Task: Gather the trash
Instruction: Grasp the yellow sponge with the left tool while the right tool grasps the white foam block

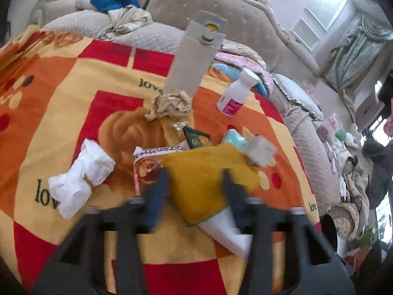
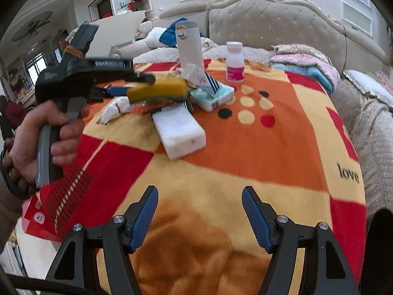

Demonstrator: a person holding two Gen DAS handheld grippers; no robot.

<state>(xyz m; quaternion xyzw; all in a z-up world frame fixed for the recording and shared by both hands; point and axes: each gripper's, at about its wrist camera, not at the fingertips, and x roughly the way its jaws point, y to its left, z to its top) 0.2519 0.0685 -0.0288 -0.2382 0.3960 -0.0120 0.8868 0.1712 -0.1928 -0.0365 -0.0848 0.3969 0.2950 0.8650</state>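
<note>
Left wrist view: left gripper [image 1: 196,184] is clamped on a yellow sponge [image 1: 203,172], lifted over a blanket [image 1: 61,93]-covered bed. Under and beside it lie a white foam block [image 1: 228,231], snack wrappers [image 1: 157,152], a tissue pack [image 1: 248,145] and a crumpled white tissue [image 1: 78,174] toward the left. A beige paper wad [image 1: 169,105], a tall grey flask [image 1: 194,54] and a pill bottle [image 1: 235,93] sit farther back, near the headboard.

Right wrist view: sponge's long axis runs roughly level, left to right, above the foam block [image 2: 179,132]. A hand [image 2: 41,135] grips the left gripper's handle, fingers wrapped round, tool pointing right. Right gripper [image 2: 200,216] hangs w/ jaws wide, nothing between, over bare blanket at the near edge.
</note>
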